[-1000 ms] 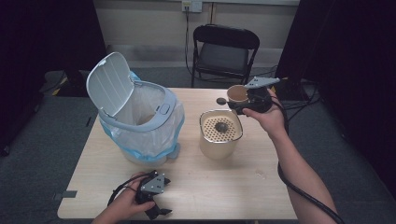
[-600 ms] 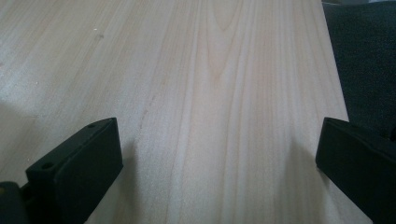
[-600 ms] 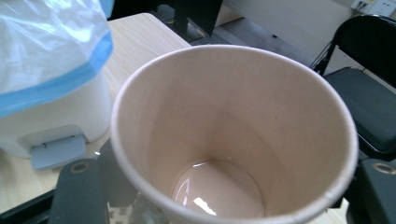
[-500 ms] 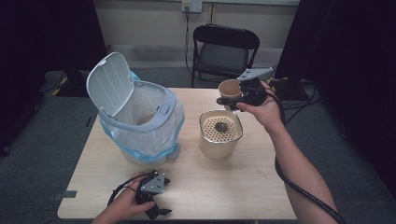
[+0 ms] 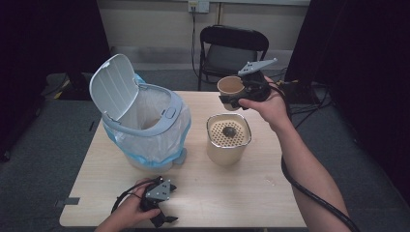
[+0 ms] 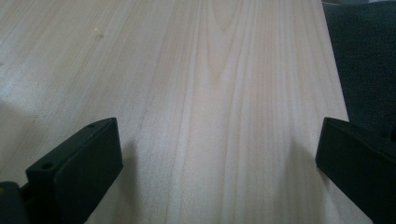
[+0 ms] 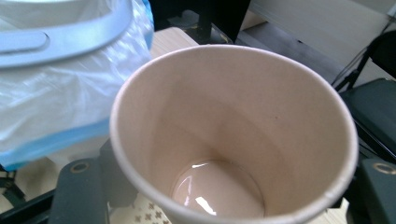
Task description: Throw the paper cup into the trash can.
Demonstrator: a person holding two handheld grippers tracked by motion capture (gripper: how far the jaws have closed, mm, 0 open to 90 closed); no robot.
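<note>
Since the earlier frame, my right gripper (image 5: 235, 99) has lifted the paper cup (image 5: 230, 87) higher and drawn it a little toward the strainer canister (image 5: 228, 138), which serves as my landmark. My jaws clamp the cup's wall from both sides; the cup is upright, above and behind the canister's far rim, clear of it. A shallow pool of liquid (image 7: 217, 189) sits in the cup's bottom.

My left gripper (image 5: 158, 209) rests on the table (image 5: 241, 193), near the front edge, well to the left of the canister, jaws spread with nothing between them.

The lidded bin (image 5: 145, 128), lid up and bag fitted, stands just left of the canister.

Judgement: the step is emptying the cup through the perforated top. To do it well, I should bring the cup's lip over the centre of the holes, tip slowly toward the canister, and hold my grip light enough not to crush the paper wall.
</note>
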